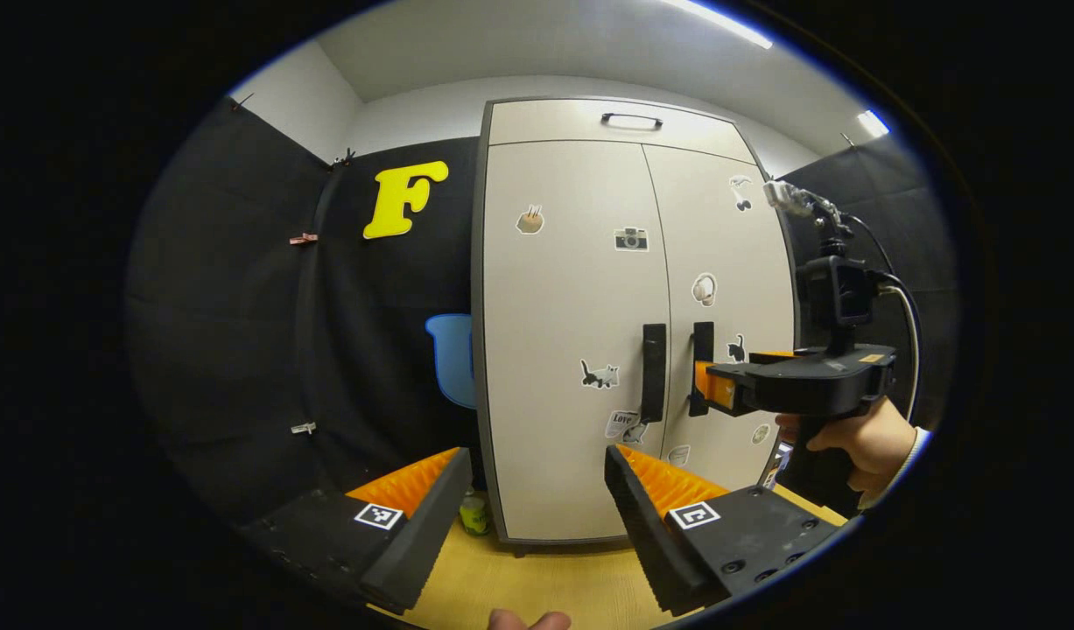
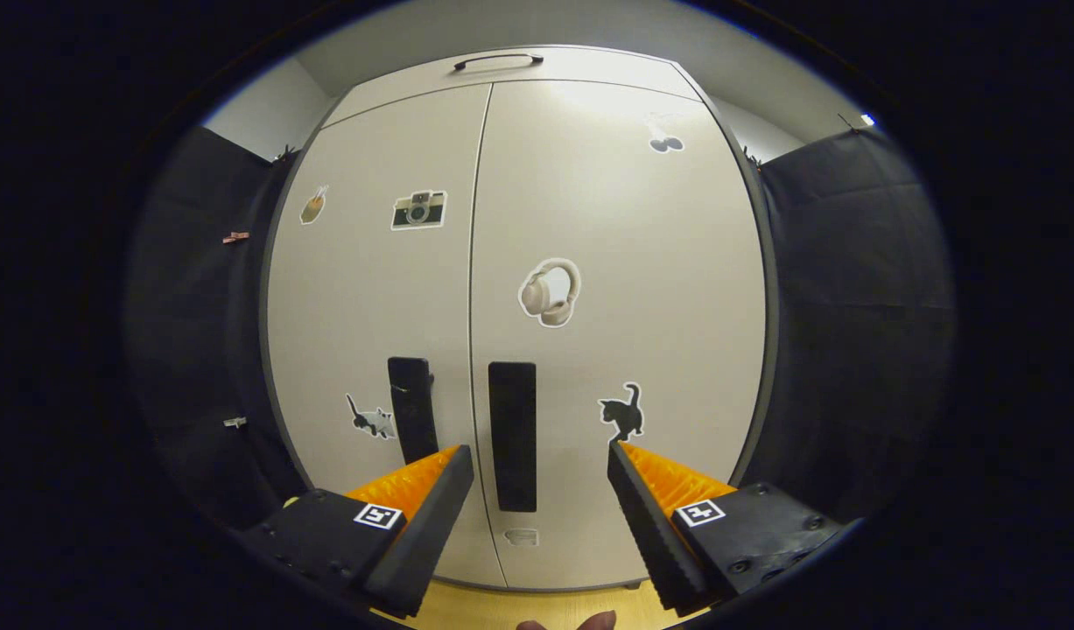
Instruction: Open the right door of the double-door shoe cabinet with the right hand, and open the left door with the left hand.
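Right gripper (image 2: 537, 464) is held spread astride the right door handle (image 2: 512, 435) for grasping; left gripper (image 1: 537, 468), also spread, is kept back from the shut left door (image 1: 572, 332).

Double-door shoe cabinet (image 1: 572, 350), pale grey, upright on the table (image 1: 537, 577). Left door (image 1: 567, 289) and right door (image 1: 725, 262) both closed, meeting at the centre seam. A black vertical handle (image 2: 512, 435) flanks the seam on each door. Stickers dot both doors.
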The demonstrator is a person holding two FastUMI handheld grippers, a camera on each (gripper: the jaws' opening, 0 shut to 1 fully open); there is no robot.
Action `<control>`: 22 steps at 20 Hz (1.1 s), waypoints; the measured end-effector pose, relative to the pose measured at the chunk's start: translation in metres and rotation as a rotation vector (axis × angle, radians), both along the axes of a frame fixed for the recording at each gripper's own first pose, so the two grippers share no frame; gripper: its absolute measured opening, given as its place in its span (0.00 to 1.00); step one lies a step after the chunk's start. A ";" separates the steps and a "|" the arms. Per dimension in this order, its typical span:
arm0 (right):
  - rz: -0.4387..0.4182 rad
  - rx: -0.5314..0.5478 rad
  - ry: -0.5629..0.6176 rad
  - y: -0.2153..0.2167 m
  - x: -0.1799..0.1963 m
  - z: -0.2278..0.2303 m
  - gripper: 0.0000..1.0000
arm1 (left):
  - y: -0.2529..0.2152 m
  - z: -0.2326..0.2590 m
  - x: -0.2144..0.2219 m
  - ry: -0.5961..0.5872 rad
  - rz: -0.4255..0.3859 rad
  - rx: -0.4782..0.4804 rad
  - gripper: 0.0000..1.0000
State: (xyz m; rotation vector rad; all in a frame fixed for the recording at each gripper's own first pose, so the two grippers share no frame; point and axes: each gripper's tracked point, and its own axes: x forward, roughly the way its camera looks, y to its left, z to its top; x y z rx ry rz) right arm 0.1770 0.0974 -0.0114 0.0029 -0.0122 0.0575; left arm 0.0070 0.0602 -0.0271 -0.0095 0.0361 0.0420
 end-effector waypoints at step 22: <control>0.008 0.028 0.057 0.015 0.035 -0.022 0.16 | 0.033 -0.008 -0.023 0.013 0.088 -0.028 0.94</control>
